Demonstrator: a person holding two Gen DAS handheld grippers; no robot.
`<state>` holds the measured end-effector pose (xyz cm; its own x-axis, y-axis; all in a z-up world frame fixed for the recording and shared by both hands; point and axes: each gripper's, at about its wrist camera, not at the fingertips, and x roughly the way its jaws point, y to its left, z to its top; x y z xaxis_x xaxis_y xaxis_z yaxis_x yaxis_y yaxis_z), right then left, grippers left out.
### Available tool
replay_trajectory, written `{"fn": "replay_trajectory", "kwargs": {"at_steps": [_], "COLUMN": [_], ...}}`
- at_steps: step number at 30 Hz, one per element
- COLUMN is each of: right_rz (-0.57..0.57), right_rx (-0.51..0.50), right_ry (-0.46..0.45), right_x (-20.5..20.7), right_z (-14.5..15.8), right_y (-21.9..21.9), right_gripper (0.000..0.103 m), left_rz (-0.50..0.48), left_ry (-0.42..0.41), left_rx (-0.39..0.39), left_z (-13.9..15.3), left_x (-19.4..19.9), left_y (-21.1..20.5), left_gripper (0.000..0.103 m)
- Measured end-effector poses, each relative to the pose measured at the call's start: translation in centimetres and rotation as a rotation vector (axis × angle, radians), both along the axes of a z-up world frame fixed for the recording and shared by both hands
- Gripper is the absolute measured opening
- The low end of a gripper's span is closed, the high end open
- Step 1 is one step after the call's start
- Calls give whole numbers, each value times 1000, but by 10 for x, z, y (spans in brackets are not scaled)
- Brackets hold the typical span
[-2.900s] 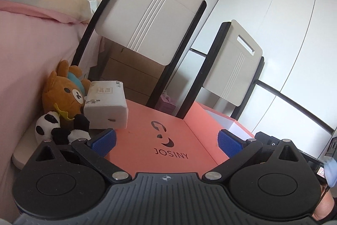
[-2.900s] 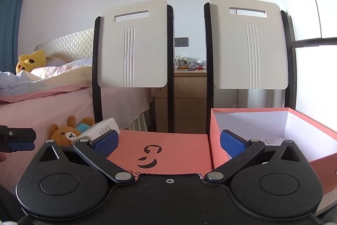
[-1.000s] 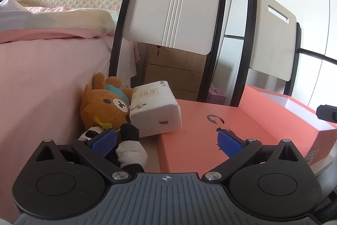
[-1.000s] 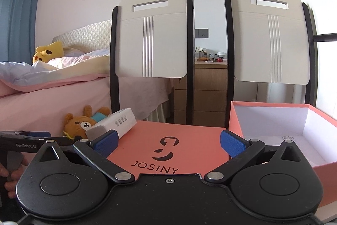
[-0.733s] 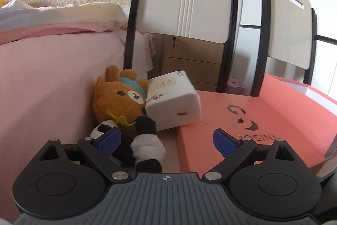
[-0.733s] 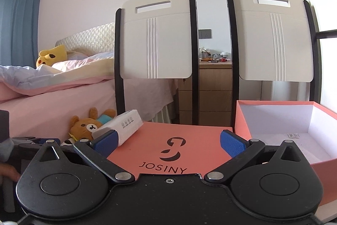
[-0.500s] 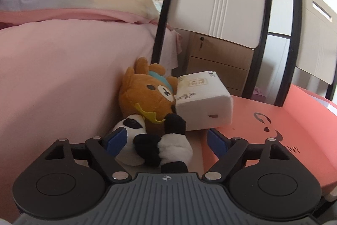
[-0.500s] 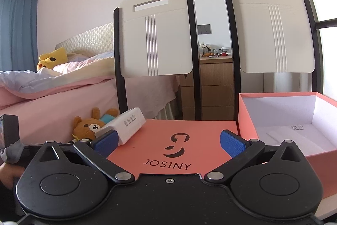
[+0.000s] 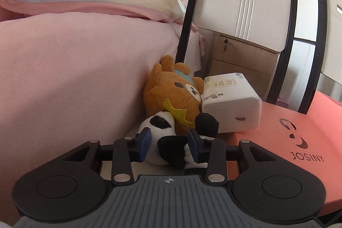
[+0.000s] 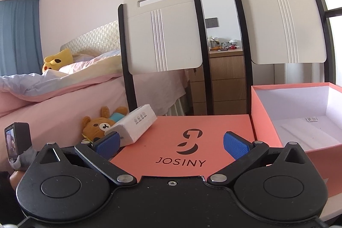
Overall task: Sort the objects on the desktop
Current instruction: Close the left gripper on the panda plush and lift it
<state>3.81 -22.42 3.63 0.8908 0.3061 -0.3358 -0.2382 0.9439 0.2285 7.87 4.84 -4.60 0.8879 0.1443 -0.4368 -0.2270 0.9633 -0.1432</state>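
Observation:
My left gripper [image 9: 170,143] is shut on a black-and-white panda plush [image 9: 168,151] at the table's left edge. A brown bear plush [image 9: 171,93] lies just behind it, and a white tissue pack [image 9: 230,104] leans on the coral box lid [image 9: 288,127]. My right gripper [image 10: 172,142] is open and empty above the coral lid [image 10: 192,131] marked JOSINY. The open coral box [image 10: 299,116] with a white inside stands to its right. The bear [image 10: 100,124] and tissue pack [image 10: 134,124] show at the left.
A pink bed [image 9: 64,69] presses against the table's left side. Two white chair backs [image 10: 162,35] [image 10: 282,22] stand behind the table, with a wooden drawer unit [image 10: 226,82] between them. The left gripper's camera [image 10: 18,142] shows at the right wrist view's left edge.
My left gripper swung left from the lid to the plush toys, moved in and closed on the panda. My right gripper stayed open over the lid, shifting slightly.

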Motion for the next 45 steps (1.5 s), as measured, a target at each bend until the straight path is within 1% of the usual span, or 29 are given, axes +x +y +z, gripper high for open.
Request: {"fn": "replay_trajectory", "kwargs": {"at_steps": [1, 2, 6, 8, 12, 15, 18, 19, 22, 24, 25, 26, 28, 29, 31, 40, 43, 45], "right_rz": [-1, -3, -13, -12, -9, -8, -4, -2, 2, 5, 7, 8, 8, 8, 9, 19, 18, 17], "right_rx": [1, 3, 10, 12, 16, 23, 32, 35, 45, 52, 55, 58, 63, 65, 69, 73, 74, 71], "right_ry": [0, 1, 6, 7, 7, 8, 7, 6, 2, 1, 0, -1, -3, -3, -2, 2, 3, 6], "right_x": [0, -1, 0, 0, 0, 0, -1, -1, -2, -3, -4, -4, -5, -4, -4, -2, -2, -1], "right_z": [0, 0, -1, -2, -2, -1, 0, 0, 1, 2, 2, 2, 2, 2, 2, 1, 1, 1], "right_y": [0, -1, -3, -3, -3, -4, -5, -5, -6, -7, -8, -8, -9, -10, -10, -7, -8, -8], "right_gripper": [103, 103, 103, 103, 103, 103, 103, 103, 103, 103, 103, 103, 103, 103, 103, 103, 103, 103], "left_rz": [-2, -7, -47, -57, -59, -48, -11, -1, 7, 8, 8, 9, 22, 30, 46, 131, 141, 138], "left_ry": [-1, -2, -12, -14, -13, -20, -25, -22, -19, -18, -18, -19, -39, -49, -37, 55, 105, 113], "left_rx": [1, 2, 4, 15, -1, -49, -92, -93, -91, -89, -92, -95, -92, -90, -96, -154, -202, -236], "left_z": [0, 0, 0, -2, -3, -3, -2, -2, -1, 0, 0, 0, 2, 2, 3, -3, -9, -11], "left_x": [-1, -1, -3, -3, -3, -4, -3, -2, 0, 1, 1, 1, -1, -1, 3, 27, 37, 40], "left_y": [0, -1, -6, -8, -7, -2, 6, 7, 7, 6, 7, 7, 6, 6, 6, 13, 18, 20], "left_gripper": [37, 31, 21, 20, 21, 21, 22, 24, 25, 33, 48, 66, 80, 80, 80, 80, 79, 79]}}
